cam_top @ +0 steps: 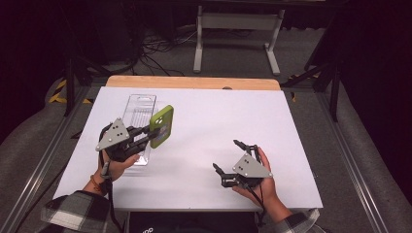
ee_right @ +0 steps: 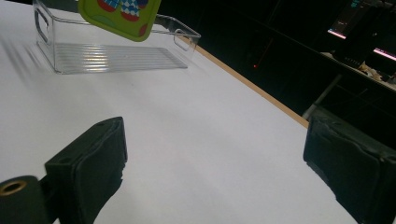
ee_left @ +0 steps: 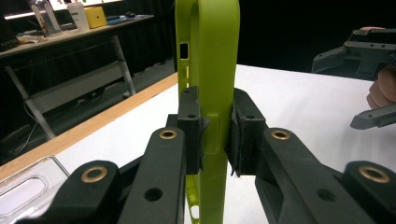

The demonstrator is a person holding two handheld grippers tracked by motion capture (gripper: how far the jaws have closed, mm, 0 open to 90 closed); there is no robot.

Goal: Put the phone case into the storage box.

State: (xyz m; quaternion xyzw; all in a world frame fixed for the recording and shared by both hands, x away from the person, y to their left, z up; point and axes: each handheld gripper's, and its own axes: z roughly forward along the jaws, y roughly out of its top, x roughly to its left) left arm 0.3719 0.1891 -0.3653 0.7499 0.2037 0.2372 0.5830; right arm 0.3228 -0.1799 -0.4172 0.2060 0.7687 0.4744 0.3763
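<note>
A lime-green phone case [cam_top: 162,125] hangs above the white table, at the right edge of a clear plastic tray [cam_top: 138,109]. My left gripper [cam_top: 149,134] is shut on the case's lower edge. In the left gripper view the case [ee_left: 212,70] stands upright, edge-on, squeezed between the two black pads [ee_left: 191,128]. My right gripper [cam_top: 229,156] is open over the table's near right part, with nothing between its jaws. The right gripper view has the case's patterned face [ee_right: 122,14] at the top, in front of the tray [ee_right: 116,56].
The white table [cam_top: 214,121] ends in a wooden strip [cam_top: 194,82] at the far side. A white stand [cam_top: 238,34] and cables lie on the floor beyond. The right gripper [ee_left: 369,74] appears at the right edge of the left gripper view.
</note>
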